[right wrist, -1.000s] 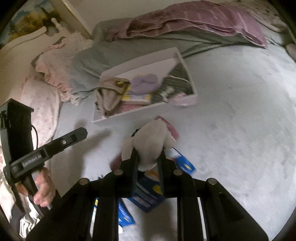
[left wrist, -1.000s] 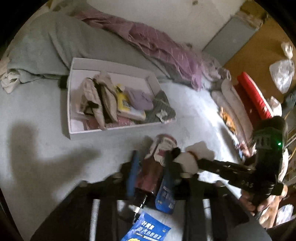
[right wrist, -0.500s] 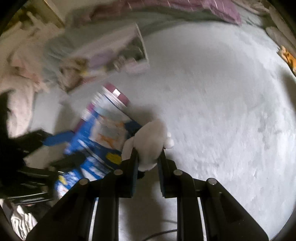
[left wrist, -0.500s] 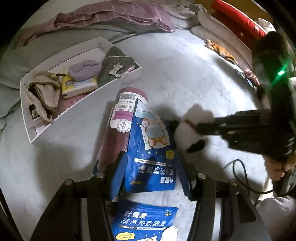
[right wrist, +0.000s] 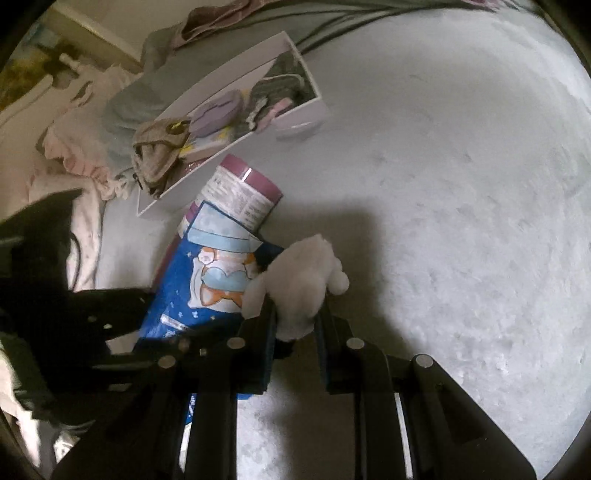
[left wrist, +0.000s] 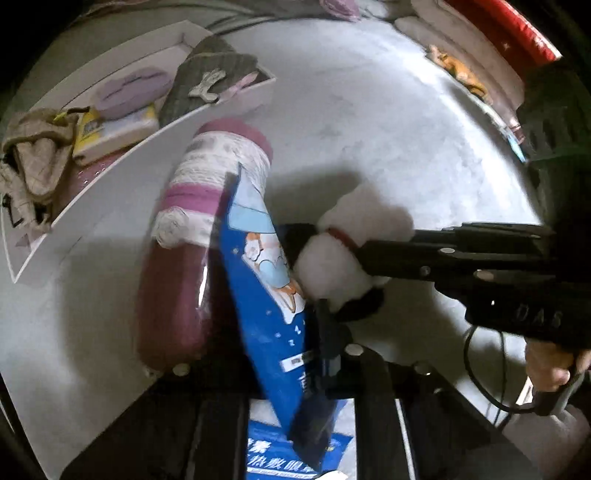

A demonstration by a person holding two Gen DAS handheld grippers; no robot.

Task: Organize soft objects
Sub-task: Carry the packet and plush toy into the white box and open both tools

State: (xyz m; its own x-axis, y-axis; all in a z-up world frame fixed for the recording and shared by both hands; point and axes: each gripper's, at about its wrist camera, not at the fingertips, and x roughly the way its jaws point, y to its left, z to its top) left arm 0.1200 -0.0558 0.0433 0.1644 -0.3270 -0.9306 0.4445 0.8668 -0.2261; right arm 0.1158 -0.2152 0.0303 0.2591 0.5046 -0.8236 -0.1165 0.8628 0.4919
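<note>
My left gripper (left wrist: 284, 332) is closing its jaws on a blue packet (left wrist: 258, 280), which stands tilted on edge between its fingers. A purple roll package (left wrist: 207, 206) lies just left of the packet. My right gripper (right wrist: 295, 325) is shut on a white plush toy (right wrist: 299, 284), held right beside the packet (right wrist: 207, 280). In the left wrist view the right gripper (left wrist: 325, 251) reaches in from the right with the plush (left wrist: 369, 218). A white tray (left wrist: 122, 177) with folded cloths and pouches sits at the upper left, behind the roll.
A second blue packet (left wrist: 280, 454) lies under my left gripper. The grey bed cover (right wrist: 461, 221) spreads wide to the right. Pink bedding (right wrist: 74, 147) is heaped on the left, and a red cushion (left wrist: 517, 29) lies at the far edge. A cable (left wrist: 476, 376) hangs below a hand (left wrist: 546, 369).
My left gripper dropped onto the blue packet and closed, tipping it on edge. The right gripper sank with the plush, which now hangs against the packet.
</note>
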